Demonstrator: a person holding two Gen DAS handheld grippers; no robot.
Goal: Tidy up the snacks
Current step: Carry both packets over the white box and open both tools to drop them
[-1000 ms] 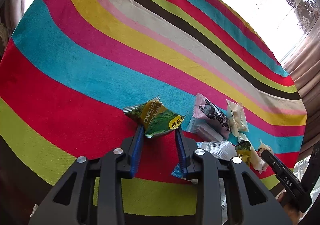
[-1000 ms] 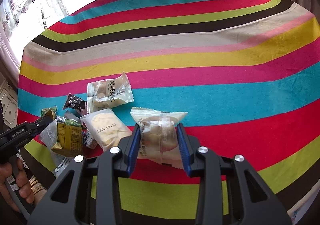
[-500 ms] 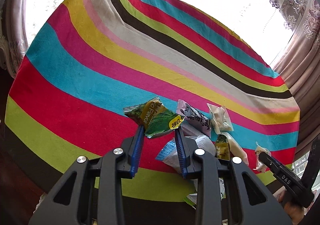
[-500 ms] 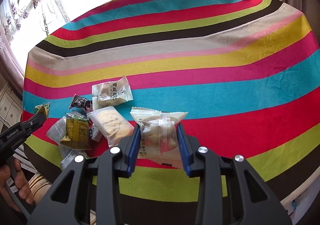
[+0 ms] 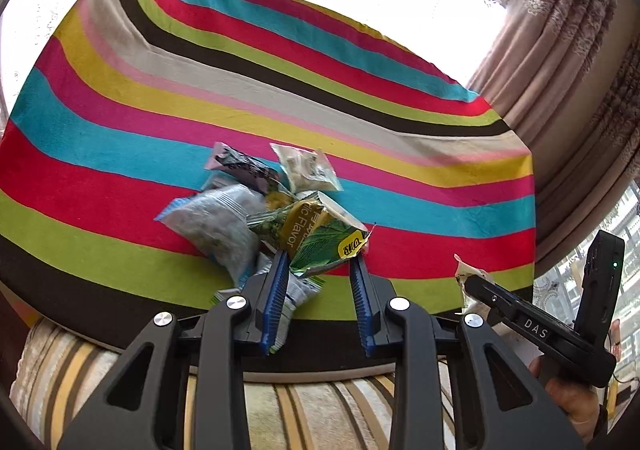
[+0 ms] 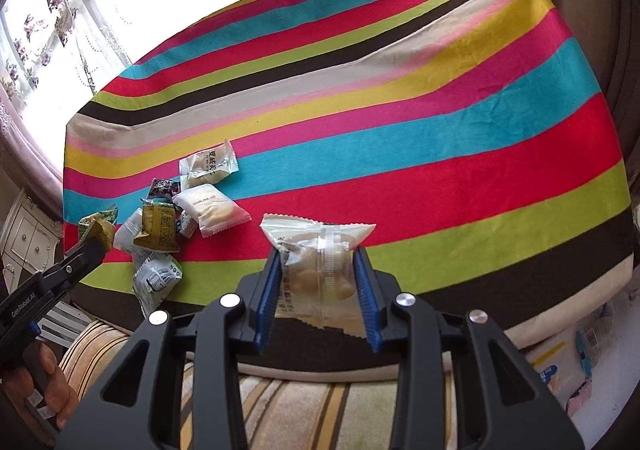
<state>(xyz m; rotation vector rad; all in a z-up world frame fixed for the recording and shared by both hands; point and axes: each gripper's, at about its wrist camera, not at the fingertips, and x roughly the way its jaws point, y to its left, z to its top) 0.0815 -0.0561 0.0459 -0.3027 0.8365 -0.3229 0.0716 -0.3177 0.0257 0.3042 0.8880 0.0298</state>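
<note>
My left gripper (image 5: 319, 264) is shut on a green and yellow snack packet (image 5: 320, 240), held in the air over the near edge of the striped tablecloth (image 5: 160, 98). Behind it on the cloth lies a pile of snacks: a grey-blue bag (image 5: 216, 226), a dark packet (image 5: 244, 168) and a white packet (image 5: 306, 166). My right gripper (image 6: 318, 264) is shut on a clear packet of pale biscuits (image 6: 320, 266), also off the cloth. Each gripper shows in the other's view: the left gripper (image 6: 76, 262) and the right gripper (image 5: 520, 314).
The pile (image 6: 172, 218) lies at the cloth's near left in the right wrist view. A striped cushion (image 6: 300, 406) runs below the table's front edge. Curtains (image 5: 560, 70) and bright windows ring the table. A white cabinet (image 6: 28, 234) stands at the left.
Both grippers have drawn back and up from the table with their packets still in them. The table's front edge and the striped cushion have come into view.
</note>
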